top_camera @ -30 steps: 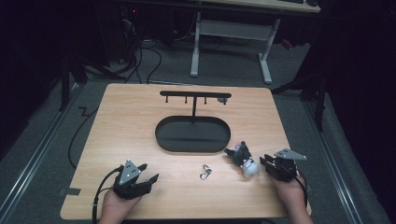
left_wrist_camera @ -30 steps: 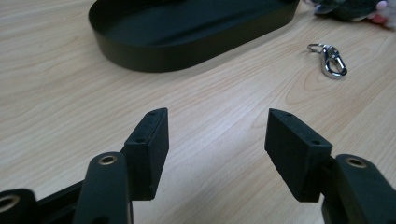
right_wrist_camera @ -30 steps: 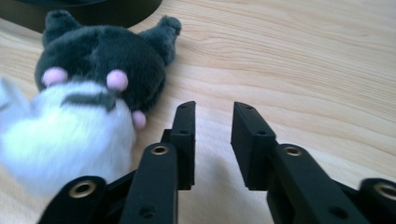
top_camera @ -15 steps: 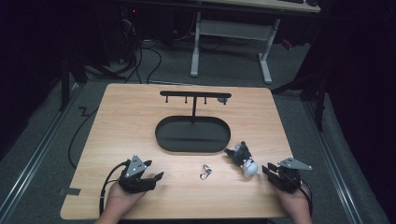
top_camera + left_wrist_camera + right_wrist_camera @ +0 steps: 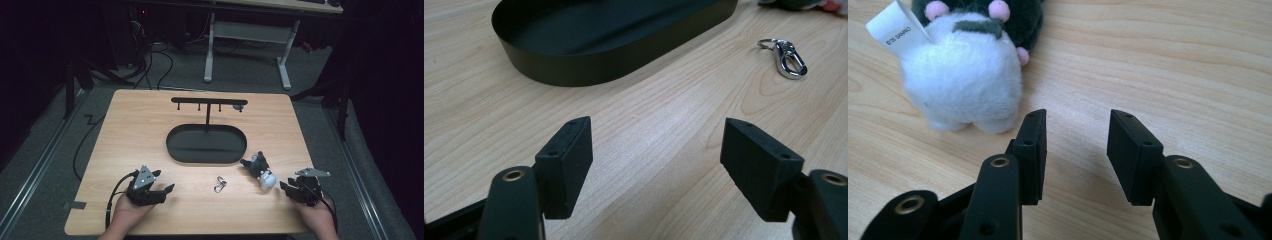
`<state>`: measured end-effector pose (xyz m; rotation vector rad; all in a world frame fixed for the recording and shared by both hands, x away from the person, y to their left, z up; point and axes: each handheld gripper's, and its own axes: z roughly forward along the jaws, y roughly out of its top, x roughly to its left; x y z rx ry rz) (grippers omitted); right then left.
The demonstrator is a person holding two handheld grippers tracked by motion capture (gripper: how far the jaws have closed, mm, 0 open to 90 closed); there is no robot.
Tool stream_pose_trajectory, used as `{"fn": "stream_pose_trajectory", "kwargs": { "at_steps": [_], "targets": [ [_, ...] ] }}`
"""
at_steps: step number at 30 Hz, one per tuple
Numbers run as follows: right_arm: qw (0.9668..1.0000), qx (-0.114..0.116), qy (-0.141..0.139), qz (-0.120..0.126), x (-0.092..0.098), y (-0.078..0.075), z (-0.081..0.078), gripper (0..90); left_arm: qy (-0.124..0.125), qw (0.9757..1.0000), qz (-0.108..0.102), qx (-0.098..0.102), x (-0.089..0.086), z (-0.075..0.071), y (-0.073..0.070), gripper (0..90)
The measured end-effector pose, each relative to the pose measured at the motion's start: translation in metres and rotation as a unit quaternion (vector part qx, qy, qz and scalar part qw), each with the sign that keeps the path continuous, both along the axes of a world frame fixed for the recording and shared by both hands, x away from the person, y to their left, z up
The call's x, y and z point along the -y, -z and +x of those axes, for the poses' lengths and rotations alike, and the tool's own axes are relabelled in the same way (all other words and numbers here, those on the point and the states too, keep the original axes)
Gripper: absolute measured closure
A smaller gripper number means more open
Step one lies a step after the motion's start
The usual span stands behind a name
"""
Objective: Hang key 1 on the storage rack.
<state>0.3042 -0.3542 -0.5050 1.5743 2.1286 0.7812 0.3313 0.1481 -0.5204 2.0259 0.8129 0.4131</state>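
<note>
A small black-and-white plush toy (image 5: 261,170) lies on the wooden table right of centre. In the right gripper view the plush toy (image 5: 968,75) shows a white tag and sits just ahead and left of my jaws. My right gripper (image 5: 286,189) (image 5: 1075,120) rests beside it. It is open, its jaws have just been opening, and nothing is between them. A silver key clasp (image 5: 219,184) (image 5: 789,57) lies near the table's middle front. My left gripper (image 5: 164,192) (image 5: 656,135) is open wide over bare wood at the front left.
A black oval tray (image 5: 172,145) (image 5: 574,70) sits mid-table, with a thin black T-shaped hook rack (image 5: 207,102) rising from its far side. Cables trail from both grippers toward the near edge. A desk frame stands on the floor beyond the table.
My right gripper has slid slightly back toward the near edge, a little away from the plush toy. The left gripper has barely shifted.
</note>
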Motion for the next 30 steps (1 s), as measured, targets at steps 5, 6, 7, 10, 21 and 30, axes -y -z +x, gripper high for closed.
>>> {"fn": "stream_pose_trajectory", "kwargs": {
  "at_steps": [5, 6, 7, 10, 21, 30],
  "targets": [
    [0.9994, -0.02, -0.02, -0.016, -0.006, -0.004, 0.005, 56.5, 0.001, 1.0, -0.006, 0.002, -0.002, -0.001, 0.0, 29.7],
    [0.9994, -0.02, -0.02, -0.016, -0.006, -0.004, 0.005, 56.5, 0.001, 1.0, -0.007, 0.002, -0.002, -0.001, 0.0, 29.7],
    [0.9992, -0.025, -0.024, -0.02, -0.006, -0.005, 0.005, 55.7, 0.001, 1.0, -0.007, 0.003, -0.002, -0.001, 0.0, 29.6],
    [0.9984, -0.037, -0.032, -0.027, -0.007, -0.009, 0.006, 54.5, 0.002, 1.0, -0.005, 0.003, -0.002, -0.002, 0.0, 29.7],
    [0.9942, -0.085, -0.048, -0.044, -0.007, -0.017, 0.006, 46.5, 0.004, 1.0, -0.003, 0.003, -0.003, -0.003, 0.0, 29.8],
    [0.9881, -0.125, -0.072, -0.052, -0.019, -0.017, 0.008, 39.8, 0.004, 1.0, -0.001, 0.001, -0.003, -0.003, 0.0, 29.9]
  ]
}}
